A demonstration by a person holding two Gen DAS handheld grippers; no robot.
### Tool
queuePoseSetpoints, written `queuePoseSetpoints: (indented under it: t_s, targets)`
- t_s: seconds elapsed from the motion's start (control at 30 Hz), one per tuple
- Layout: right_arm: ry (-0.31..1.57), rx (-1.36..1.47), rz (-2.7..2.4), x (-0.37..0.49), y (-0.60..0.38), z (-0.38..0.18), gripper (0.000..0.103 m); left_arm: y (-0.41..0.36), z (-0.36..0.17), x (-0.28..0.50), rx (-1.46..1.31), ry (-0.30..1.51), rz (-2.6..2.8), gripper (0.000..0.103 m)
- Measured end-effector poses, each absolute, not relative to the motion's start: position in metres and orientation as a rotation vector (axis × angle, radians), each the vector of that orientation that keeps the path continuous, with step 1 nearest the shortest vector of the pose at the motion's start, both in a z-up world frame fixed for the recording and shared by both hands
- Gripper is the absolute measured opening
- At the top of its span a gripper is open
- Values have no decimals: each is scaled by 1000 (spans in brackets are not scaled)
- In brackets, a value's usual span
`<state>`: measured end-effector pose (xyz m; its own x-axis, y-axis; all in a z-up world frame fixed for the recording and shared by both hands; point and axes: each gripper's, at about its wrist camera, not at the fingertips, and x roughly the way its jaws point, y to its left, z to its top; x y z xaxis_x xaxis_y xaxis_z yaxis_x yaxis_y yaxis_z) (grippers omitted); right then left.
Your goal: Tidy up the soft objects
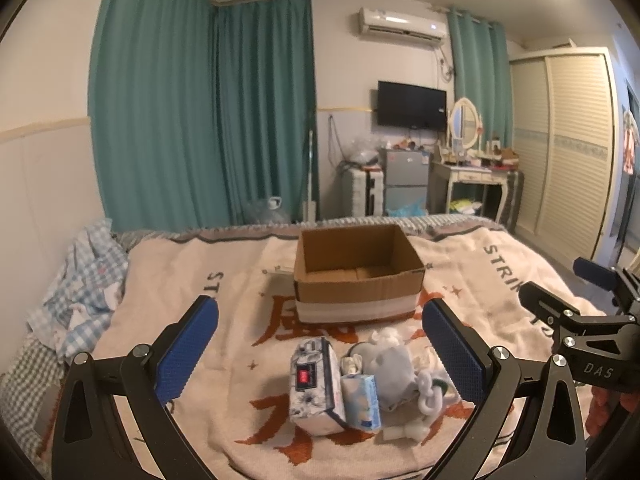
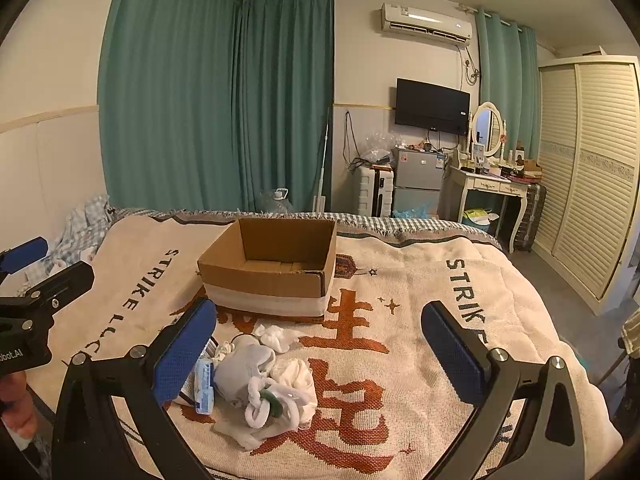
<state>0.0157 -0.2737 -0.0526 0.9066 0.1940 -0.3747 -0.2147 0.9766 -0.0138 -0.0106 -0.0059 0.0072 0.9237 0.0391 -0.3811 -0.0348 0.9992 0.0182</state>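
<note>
While nothing is gripped yet, the left wrist view shows the left gripper [image 1: 320,344] with its 2 blue pads spread wide apart, framing a pile at lower centre of the frame: a floral tissue pack [image 1: 316,384], a small blue tissue packet [image 1: 362,400] touching it, and a grey sock bundle [image 1: 394,372] just beside. An open cardboard box [image 1: 358,276] sits at frame centre on the blanket [image 1: 180,280], apparently empty. In the right wrist view, the right gripper [image 2: 318,344] is likewise spread apart and empty, with white socks [image 2: 296,380] and the grey bundle at lower centre-left, the box above them. To do this step well, I'd take 1 item at a time, pinching the floral pack across its narrow sides, since soft bundles likely slip or drag neighbours.
</note>
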Motion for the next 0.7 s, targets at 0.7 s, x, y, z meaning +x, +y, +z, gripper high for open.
queuePoseSetpoints:
  t_s: [0.7]
  targets:
    - [500,-68,201,40,-262,-86,103,0,-72,33,-28,618,-1,102]
